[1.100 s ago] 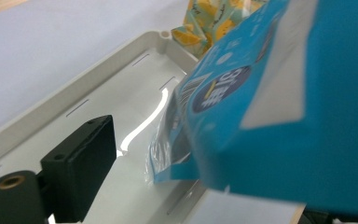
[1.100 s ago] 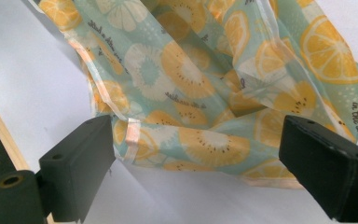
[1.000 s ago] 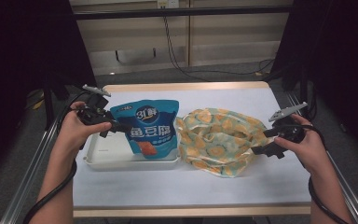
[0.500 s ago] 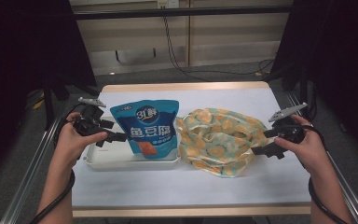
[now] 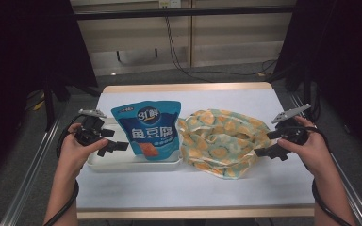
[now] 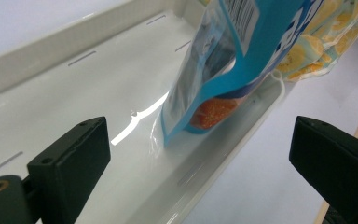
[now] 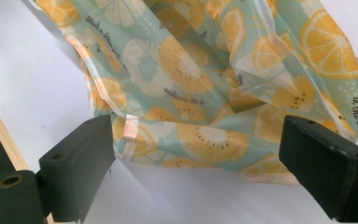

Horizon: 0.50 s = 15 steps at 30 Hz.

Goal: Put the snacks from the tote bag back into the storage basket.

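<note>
A blue snack pouch lies in a shallow white tray on the left half of the white table, its upper part running past the tray's far rim onto the tabletop. Just to its right, touching or nearly touching the tray's right end, sits a crumpled bag printed with lemon slices on pale green.

The left gripper is held low over the tray's left end, pointing at the pouch, jaws wide apart and holding nothing. In the left gripper view the pouch's bottom corner rests against the tray's near wall, with a bare stretch of tray floor between it and the jaws (room enough to approach from that side). The tray's near rim runs between the two jaws, and bare table lies beyond it toward the wooden edge.

The right gripper sits at the bag's right edge, jaws also spread and empty. In the right gripper view the bag's folded hem lies just ahead of one jaw, close to it but apart, and the bag's lower edge spans the gap between the jaws. White table shows beside and below the bag, and the table's wooden edge is near on that side.

The front strip of the table is open.
</note>
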### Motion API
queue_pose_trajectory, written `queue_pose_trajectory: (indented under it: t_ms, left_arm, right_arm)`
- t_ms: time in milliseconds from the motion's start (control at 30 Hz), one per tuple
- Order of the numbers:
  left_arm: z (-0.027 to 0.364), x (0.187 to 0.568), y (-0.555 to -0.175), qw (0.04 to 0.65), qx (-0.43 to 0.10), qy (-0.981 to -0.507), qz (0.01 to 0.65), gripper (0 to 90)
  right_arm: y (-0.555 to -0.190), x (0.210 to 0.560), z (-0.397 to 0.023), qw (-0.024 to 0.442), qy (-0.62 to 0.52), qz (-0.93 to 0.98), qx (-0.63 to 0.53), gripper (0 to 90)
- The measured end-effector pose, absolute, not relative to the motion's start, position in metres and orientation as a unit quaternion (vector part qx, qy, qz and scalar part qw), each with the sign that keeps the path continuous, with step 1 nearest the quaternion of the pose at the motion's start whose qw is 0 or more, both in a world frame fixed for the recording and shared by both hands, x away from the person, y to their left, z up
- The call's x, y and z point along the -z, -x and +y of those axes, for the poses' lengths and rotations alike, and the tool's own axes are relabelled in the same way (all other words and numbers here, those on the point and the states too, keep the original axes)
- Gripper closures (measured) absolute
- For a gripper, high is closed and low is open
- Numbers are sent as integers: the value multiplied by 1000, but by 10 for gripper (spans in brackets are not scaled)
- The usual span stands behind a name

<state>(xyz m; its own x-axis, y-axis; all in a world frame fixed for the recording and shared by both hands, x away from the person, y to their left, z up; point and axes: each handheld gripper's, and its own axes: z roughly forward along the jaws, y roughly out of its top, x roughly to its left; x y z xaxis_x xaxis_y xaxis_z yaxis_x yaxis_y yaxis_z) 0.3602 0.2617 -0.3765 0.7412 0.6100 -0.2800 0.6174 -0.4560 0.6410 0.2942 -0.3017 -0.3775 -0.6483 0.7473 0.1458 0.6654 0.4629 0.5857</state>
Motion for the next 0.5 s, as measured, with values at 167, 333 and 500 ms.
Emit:
queue_pose_trajectory:
  t_ms: [167,333,500]
  left_arm:
    - [263,387,-357,381,8,-851,361,53]
    - [264,394,-355,381,10,-851,361,59]
    - [265,396,-353,385,6,-848,364,65]
  right_arm:
    - [-294,378,-302,65,-415,853,-311,95]
    - [-295,379,-303,67,-411,854,-313,94]
    - [-295,379,-302,66,-413,853,-312,94]
